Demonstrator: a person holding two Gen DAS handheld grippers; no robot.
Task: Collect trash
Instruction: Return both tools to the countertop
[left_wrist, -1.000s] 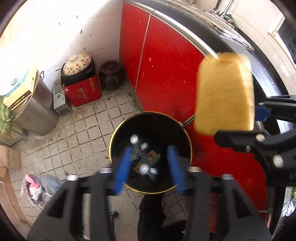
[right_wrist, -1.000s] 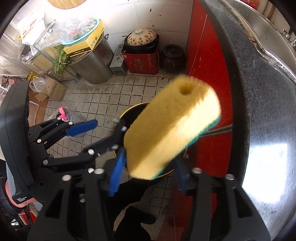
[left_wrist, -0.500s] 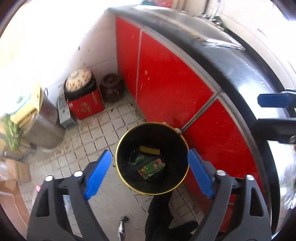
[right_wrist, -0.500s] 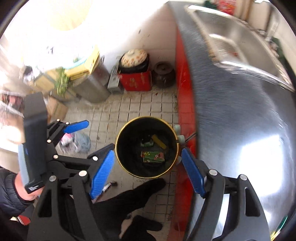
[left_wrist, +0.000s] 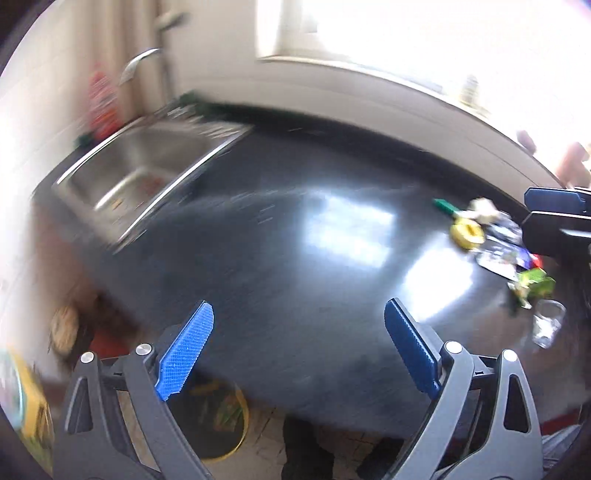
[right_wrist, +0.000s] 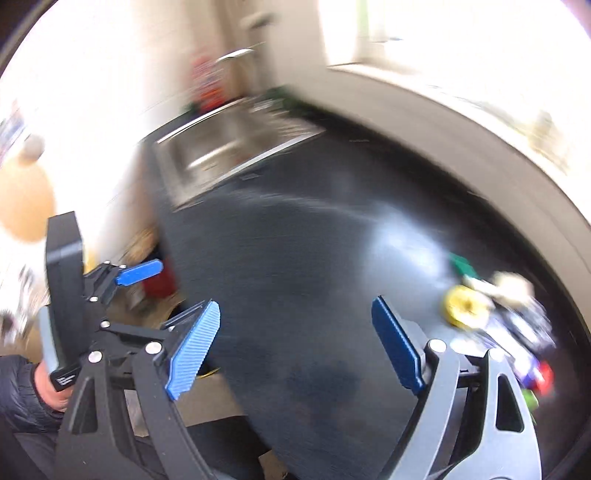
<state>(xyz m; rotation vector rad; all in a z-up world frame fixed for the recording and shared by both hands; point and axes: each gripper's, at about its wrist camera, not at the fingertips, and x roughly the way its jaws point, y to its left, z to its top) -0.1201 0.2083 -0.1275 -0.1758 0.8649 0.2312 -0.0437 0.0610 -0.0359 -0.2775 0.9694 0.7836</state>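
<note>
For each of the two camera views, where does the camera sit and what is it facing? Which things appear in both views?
Left wrist view: sits on the left tool, facing down across the dark countertop; own blue pads, opening with nothing between, and the right tool's tip show.
Right wrist view: sits on the right tool, facing the same countertop; own opening pads, the left tool and a hand show.
Shared: sink, yellow ring among the litter, blurred.

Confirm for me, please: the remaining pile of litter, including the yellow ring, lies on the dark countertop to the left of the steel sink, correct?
Not quite. The pile of litter, including the yellow ring, does lie on the dark countertop, but to the right of the steel sink, not the left. Both wrist views show it, the left one most clearly.
</note>
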